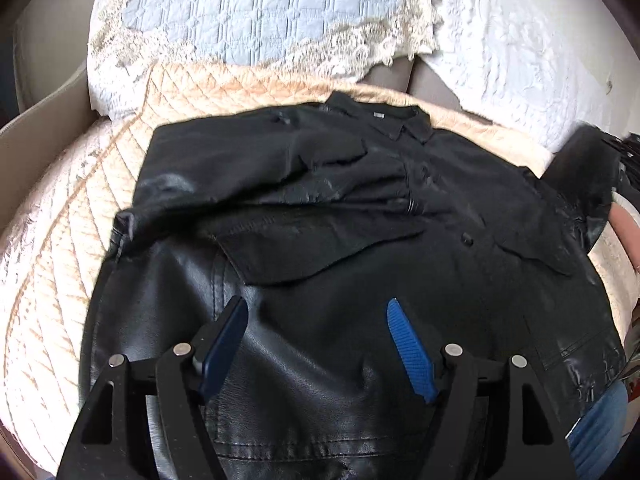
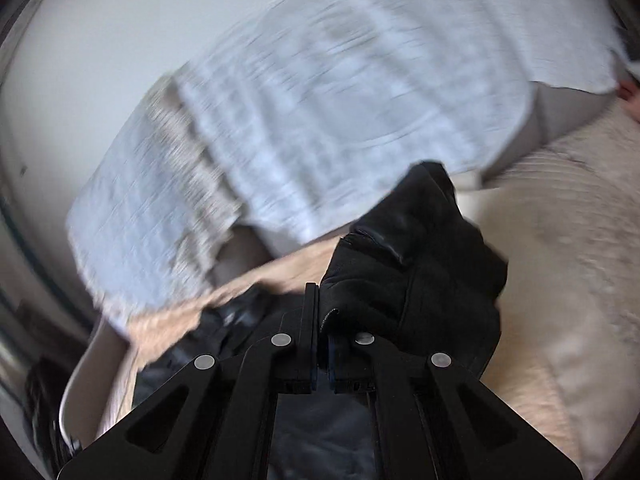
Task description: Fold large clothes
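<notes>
Black leather jacket (image 1: 320, 240) lies spread on the quilted beige sofa cover (image 1: 60, 240), collar (image 1: 384, 116) at 12 o'clock, hem toward 6; one sleeve (image 1: 280, 184) is already laid across the chest. Left claw (image 1: 316, 312) hangs over the lower body panel, fingers set wide, nothing between them; whether the tips touch the leather cannot be told. Right claw (image 2: 318, 304) is closed tight on a bunched black fold of the jacket, likely the other sleeve (image 2: 412, 264), lifted clear of the cover; in the left view that raised part shows at 3 o'clock, blurred. Risks, as judgement: the leather is smooth and heavy, so the pinched fold may slide out of the narrow grip mid-swing; dragging the sleeve across could pull the body panel askew or undo the sleeve already folded, since the left claw pins nothing at present; stiff leather may spring back and refuse a crease. Hard to make out: right view is heavily motion-blurred, so the pale blue quilted cushion (image 2: 320, 100) and lace trim read only as streaks; how much cloth sits between the right fingers is hidden by the claw body; jacket hem is cut off at 6 o'clock behind the left claw.
</notes>
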Motion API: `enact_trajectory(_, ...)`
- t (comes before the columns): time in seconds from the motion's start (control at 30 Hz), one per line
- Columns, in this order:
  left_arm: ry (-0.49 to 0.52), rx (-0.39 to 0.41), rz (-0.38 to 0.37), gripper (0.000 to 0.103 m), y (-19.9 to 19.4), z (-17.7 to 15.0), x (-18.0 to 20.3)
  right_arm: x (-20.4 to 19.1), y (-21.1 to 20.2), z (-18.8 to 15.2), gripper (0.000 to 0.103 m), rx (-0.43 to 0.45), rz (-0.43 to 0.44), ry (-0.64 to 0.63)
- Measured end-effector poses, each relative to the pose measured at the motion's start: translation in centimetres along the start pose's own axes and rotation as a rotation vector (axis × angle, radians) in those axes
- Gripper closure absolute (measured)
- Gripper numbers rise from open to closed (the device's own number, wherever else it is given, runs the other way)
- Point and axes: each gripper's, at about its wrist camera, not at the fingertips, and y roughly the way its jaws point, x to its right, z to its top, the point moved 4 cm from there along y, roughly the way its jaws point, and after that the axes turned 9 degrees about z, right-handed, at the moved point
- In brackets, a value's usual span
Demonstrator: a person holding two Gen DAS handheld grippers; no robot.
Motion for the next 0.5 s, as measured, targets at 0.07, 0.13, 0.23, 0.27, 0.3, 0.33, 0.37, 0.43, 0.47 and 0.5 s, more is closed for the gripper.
enact_trajectory(0.07, -0.003, 0.009, -0.003, 0.029, -0.3, 0.1, -0.2, -2.6, 3.7, -2.7, 0.1, -0.093, 0.03, -0.048)
enact_trajectory(0.13, -0.006, 0.012, -0.003, 0.029, -0.5, 0.2, -0.4, -3.9, 6.6, -5.4, 0.1, -0.177, 0.054, -0.063)
enact_trajectory(0.23, -0.01, 0.009, -0.004, 0.029, -0.4, 0.1, -0.6, -4.8, 12.1, -11.5, 0.094, -0.37, 0.065, -0.098)
enact_trajectory(0.27, -0.012, 0.005, -0.005, 0.029, -0.3, 0.0, -0.7, -4.4, 13.0, -13.1, 0.081, -0.418, 0.067, -0.08)
enact_trajectory(0.3, -0.012, 0.002, -0.006, 0.029, -0.3, 0.0, -0.7, -4.0, 13.8, -14.4, 0.073, -0.455, 0.073, -0.05)
enact_trajectory(0.33, -0.012, 0.002, -0.007, 0.029, -0.3, 0.0, -0.8, -3.5, 14.2, -15.4, 0.058, -0.474, 0.08, -0.015)
enact_trajectory(0.37, -0.012, 0.005, -0.008, 0.029, -0.4, -0.1, -0.9, -2.9, 13.8, -16.3, 0.049, -0.467, 0.1, 0.03)
enact_trajectory(0.43, -0.011, 0.016, -0.014, 0.029, -0.6, -0.1, -1.0, -2.6, 12.3, -16.6, 0.048, -0.437, 0.13, 0.077)
enact_trajectory(0.47, -0.01, 0.02, -0.017, 0.029, -0.7, -0.2, -1.0, -2.2, 11.2, -16.2, 0.047, -0.4, 0.142, 0.108)
enact_trajectory(0.5, -0.011, 0.02, -0.02, 0.029, -0.7, -0.2, -1.1, -1.9, 10.7, -15.7, 0.046, -0.371, 0.145, 0.13)
